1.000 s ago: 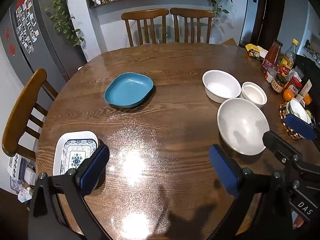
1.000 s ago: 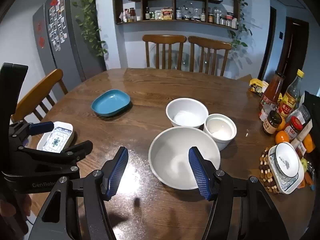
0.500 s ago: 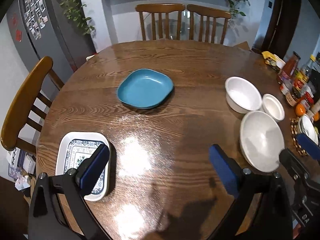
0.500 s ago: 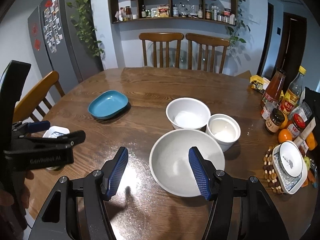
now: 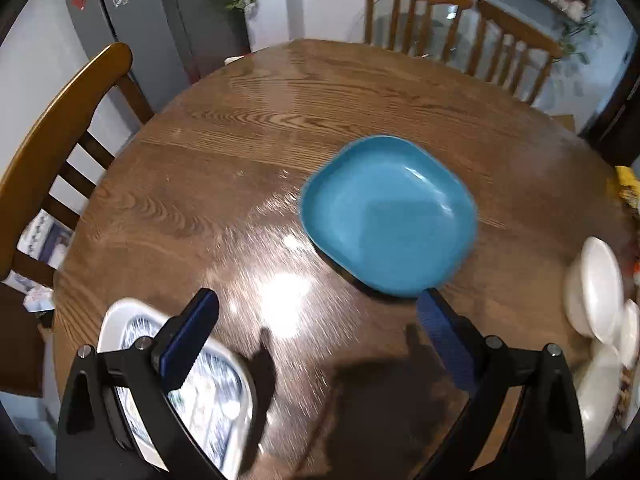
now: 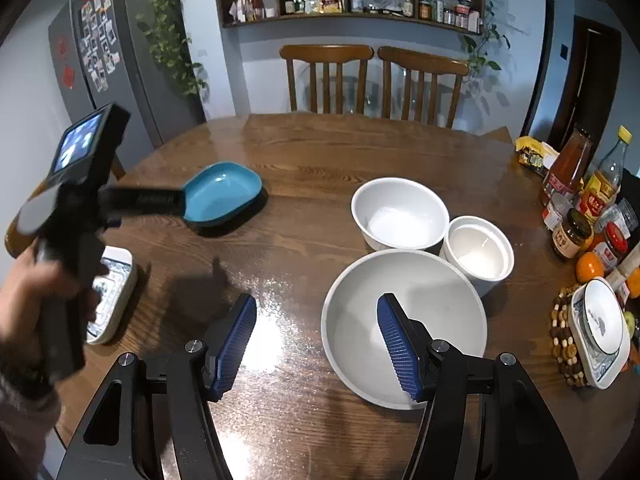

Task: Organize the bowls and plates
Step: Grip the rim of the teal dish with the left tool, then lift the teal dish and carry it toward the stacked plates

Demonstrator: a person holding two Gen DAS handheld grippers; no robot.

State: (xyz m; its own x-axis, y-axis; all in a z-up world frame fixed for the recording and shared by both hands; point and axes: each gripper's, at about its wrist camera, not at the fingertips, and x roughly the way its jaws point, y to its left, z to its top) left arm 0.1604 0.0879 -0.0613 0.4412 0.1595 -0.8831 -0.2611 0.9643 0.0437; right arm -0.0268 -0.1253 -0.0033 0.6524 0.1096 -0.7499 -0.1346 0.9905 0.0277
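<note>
Since a second ago our left claw swung toward the blue plate, jaws apart, nothing held; one finger sits at its near rim. Right claw hangs apart over the surface, one finger above the big white bowl. We'd straddle the plate's rim squarely before closing.

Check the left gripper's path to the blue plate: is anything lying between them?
Nothing visible does. Only bare wooden table lies between the open left gripper and the blue plate; the patterned rectangular plate sits off to its left.
</note>
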